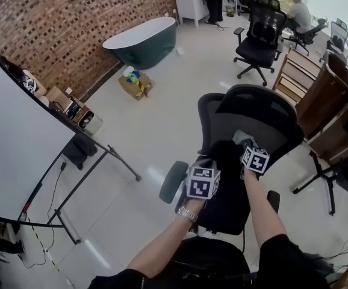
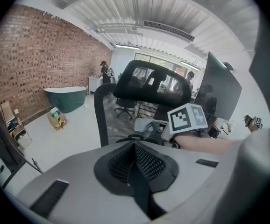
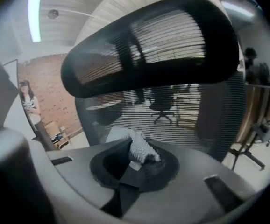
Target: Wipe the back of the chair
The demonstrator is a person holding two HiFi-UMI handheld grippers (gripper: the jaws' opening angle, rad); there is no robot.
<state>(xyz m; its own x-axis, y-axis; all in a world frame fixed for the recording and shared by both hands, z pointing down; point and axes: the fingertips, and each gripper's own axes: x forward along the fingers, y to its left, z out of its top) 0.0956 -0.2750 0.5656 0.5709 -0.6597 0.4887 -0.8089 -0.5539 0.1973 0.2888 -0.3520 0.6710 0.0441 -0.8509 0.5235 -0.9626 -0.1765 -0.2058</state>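
Note:
A black mesh office chair (image 1: 255,116) stands right in front of me, with its headrest (image 3: 149,45) above the mesh back (image 3: 186,120). My right gripper (image 3: 135,164) is shut on a pale wiping cloth (image 3: 139,149), held close against the chair's back. In the head view the cloth (image 1: 242,139) shows just past the right gripper (image 1: 248,148). My left gripper (image 1: 205,161) hovers beside it, to the left, near the chair's back edge. In its own view the left gripper (image 2: 135,164) is shut with nothing in it. That view also shows the right gripper's marker cube (image 2: 187,118).
A whiteboard on a stand (image 1: 17,149) is at the left. A green bathtub (image 1: 144,41) and a cardboard box (image 1: 135,84) sit by the brick wall. Another black chair (image 1: 261,38) and wooden furniture (image 1: 318,95) stand at the right, with people at the far desks.

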